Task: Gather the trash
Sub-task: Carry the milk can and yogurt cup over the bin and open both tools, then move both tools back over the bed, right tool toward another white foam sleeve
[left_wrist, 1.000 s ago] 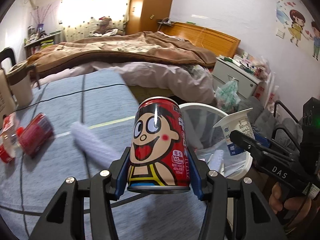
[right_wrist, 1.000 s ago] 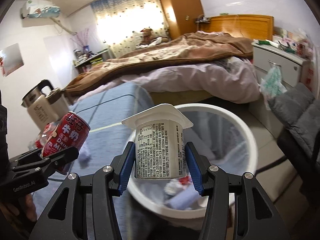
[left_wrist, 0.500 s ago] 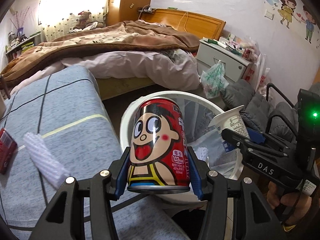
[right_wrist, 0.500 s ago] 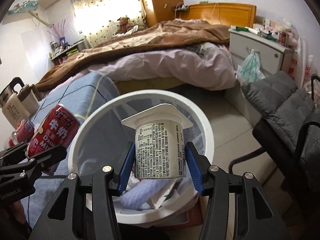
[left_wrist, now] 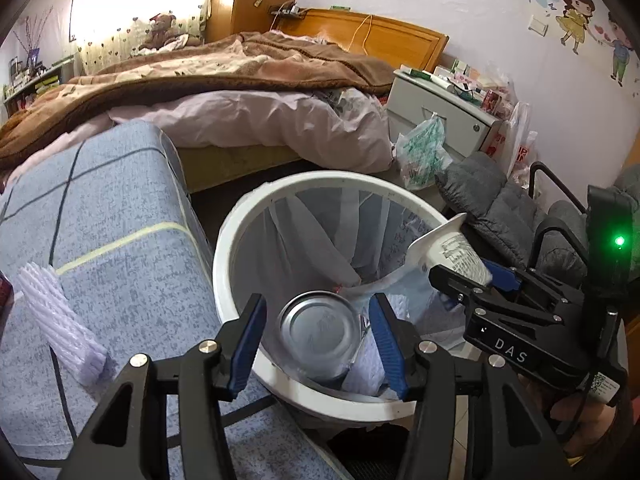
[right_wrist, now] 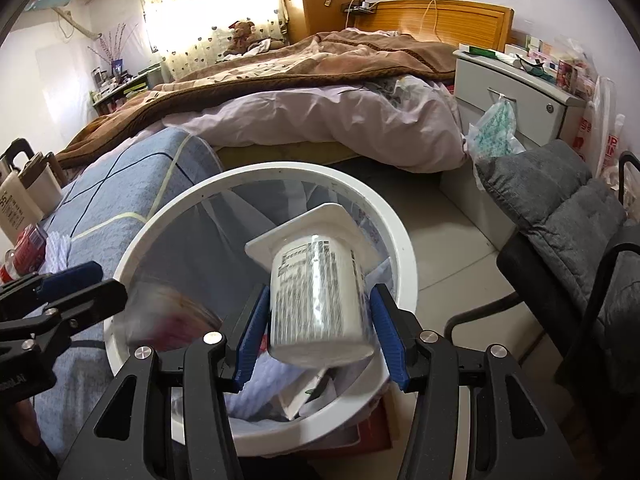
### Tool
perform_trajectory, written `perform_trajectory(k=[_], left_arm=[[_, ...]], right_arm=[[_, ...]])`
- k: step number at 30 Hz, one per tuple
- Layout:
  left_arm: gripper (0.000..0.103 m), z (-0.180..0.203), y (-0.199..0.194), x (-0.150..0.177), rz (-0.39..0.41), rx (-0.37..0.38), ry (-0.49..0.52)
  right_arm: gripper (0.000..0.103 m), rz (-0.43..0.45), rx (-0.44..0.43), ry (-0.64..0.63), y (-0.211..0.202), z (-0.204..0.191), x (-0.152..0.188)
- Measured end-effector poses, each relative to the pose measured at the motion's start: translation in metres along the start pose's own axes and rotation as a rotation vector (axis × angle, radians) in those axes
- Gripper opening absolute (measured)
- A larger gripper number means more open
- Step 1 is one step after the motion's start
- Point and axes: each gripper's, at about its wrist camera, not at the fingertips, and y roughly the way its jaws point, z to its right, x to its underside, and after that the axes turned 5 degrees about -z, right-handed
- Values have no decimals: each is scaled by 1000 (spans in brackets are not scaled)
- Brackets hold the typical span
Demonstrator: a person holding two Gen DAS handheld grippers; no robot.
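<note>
— Bedroom all around you: rumpled bed (left_wrist: 240,80) at the back, blue checked cover (left_wrist: 120,208) on the left, and the white bin (left_wrist: 224,248) dead centre under both tools.

— Where's the can?

— The can (left_wrist: 320,332) is over the bin mouth, inside the rim, its silver base facing your left camera. Its long axis runs away from you, down into the liner. Your left gripper (left_wrist: 316,300) is letting go, jaws spreading. The can sits between them in view, but there's daylight on both sides and neither pad touches it. From the right wrist it's only a red smear under that tool.

— And the yoghurt cup?

— The yoghurt cup (right_wrist: 316,300) is between the blue pads of your right gripper (right_wrist: 320,292), above the bin. It's tipped, square rim up and to the left, base low and towards you, and its label is blurred. The pads sit just beside its walls; I can't tell whether they're pressing.

— Anything in the way?

— Paper and wrappers lie at the bottom of the bin. A white foam sleeve (left_wrist: 60,320) lies on the cover, well apart. The grey padded chair (right_wrist: 560,208) stands right of the bin.
</note>
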Motion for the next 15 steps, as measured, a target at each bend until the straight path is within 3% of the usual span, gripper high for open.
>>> perform_trajectory(k=[4,15], left_arm=[[63,-2,-3,0,7,3,-8],[64,-10,-16,4,27,-1,-28]], right_arm=[[60,7,-5,14,-2,0,0],[61,26,-39,25,-12,-9,4]])
